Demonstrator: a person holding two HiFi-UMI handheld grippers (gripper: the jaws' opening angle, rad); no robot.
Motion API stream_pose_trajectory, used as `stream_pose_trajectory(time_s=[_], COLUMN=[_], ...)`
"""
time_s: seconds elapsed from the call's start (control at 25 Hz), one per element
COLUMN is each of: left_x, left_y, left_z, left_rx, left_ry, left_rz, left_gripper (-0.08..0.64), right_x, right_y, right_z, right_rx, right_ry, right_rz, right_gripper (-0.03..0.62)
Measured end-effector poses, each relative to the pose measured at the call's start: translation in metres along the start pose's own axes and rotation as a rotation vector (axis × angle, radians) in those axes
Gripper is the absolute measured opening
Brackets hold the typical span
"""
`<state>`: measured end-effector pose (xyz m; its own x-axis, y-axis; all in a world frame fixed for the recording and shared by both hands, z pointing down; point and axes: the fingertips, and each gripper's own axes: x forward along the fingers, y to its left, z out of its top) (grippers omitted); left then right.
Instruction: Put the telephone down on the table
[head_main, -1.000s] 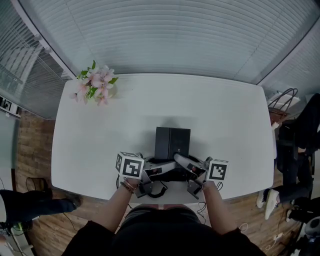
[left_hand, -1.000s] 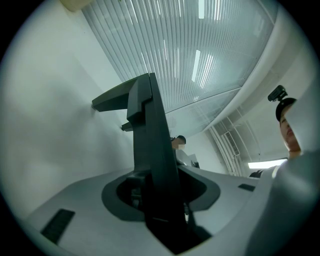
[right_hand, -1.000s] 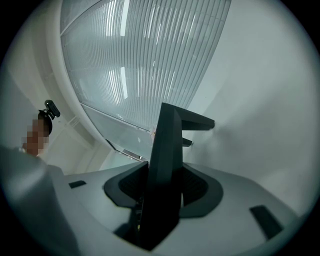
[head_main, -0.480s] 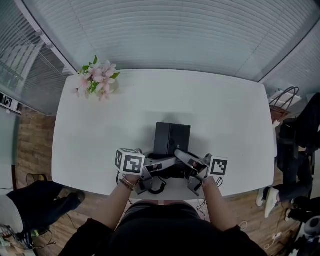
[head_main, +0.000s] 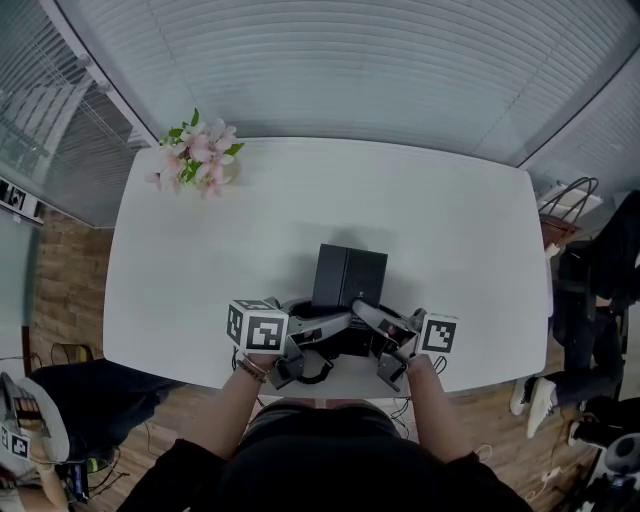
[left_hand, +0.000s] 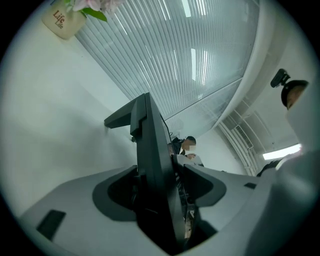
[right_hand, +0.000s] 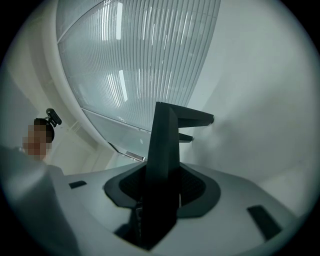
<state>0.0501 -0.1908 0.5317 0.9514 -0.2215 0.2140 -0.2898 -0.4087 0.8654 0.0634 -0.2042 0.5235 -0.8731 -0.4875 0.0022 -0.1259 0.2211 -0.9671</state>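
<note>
The telephone sits near the table edge, so my left gripper jaws have just been opening, loose around it. My right gripper clamps it steady.

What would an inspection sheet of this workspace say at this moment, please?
Surface: white table, smooth.
Job's things: black telephone near the front edge, apparently resting on the table.
Clutter: pink flowers in a pot at the far left corner.
Grippers: left gripper jaws have just been opening, telephone edge between them, not pressed; right gripper shut on the telephone.
Cables: what looks like a thin cable on the floor, right.
Surroundings: blinds, wooden floor, bag, bystander's legs.
</note>
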Motion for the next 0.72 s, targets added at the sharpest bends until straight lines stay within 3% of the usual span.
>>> stream_pose_trajectory(time_s=[0.36, 0.52, 0.72], left_x=[-0.008, -0.009, -0.008], left_y=[0.007, 0.009, 0.011], left_z=[-0.012, -0.013, -0.013], left_rx=[0.109, 0.106, 0.123], left_ry=[0.058, 0.067, 0.067], left_rz=[0.127, 0.134, 0.168], left_gripper=[0.293, 0.293, 0.291], right_x=[-0.007, -0.013, -0.014], right_y=[-0.004, -0.01, -0.013], right_z=[-0.01, -0.008, -0.008], right_rx=[-0.043, -0.123, -0.13], right_ry=[0.065, 0.096, 0.093], right_rz=[-0.028, -0.096, -0.136], right_gripper=[0.167, 0.163, 0.166])
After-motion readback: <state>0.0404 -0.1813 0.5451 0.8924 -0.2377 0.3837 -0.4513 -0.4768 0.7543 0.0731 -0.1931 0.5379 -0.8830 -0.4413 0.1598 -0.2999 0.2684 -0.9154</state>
